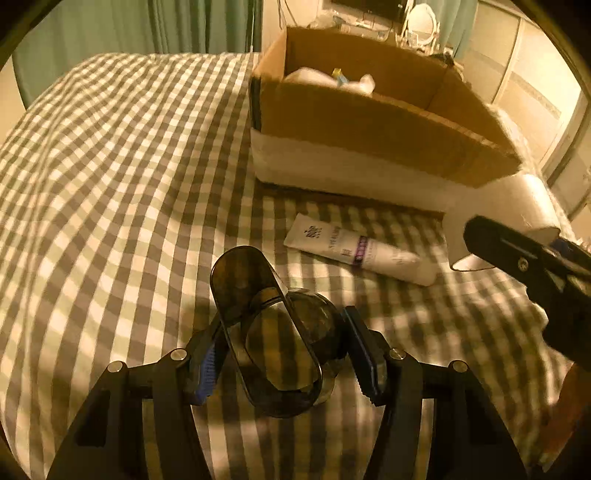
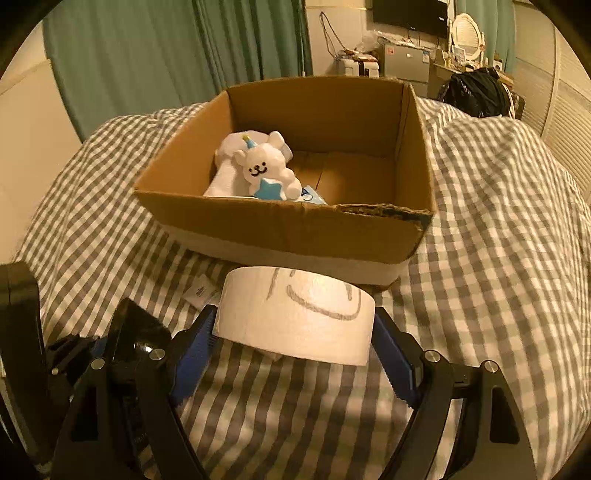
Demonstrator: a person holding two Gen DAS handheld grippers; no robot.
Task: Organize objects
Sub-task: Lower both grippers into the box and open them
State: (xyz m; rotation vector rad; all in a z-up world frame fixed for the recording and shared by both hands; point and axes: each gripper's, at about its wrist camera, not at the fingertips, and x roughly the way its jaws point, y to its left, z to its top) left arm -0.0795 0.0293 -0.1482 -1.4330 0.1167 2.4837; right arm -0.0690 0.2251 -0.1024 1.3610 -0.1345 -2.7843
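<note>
Left gripper [image 1: 284,354]: clamped a dark clear container [image 1: 273,332].
Right gripper [image 2: 295,339]: gripped a paper roll [image 2: 295,314] near the cardboard box [image 2: 295,229].

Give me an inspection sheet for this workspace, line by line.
Surface: checked bedspread, wrinkled.
Job's things: open box on the bed, white bear inside; tube lying in front of the box; paper roll; dark clear case.
Clutter: nothing seen on the bed beyond these.
Grippers: left tool shut on the case; right tool shut on the roll.
Cables: wires on the far wall.
Surroundings: green curtain, mirror, black bag.
</note>
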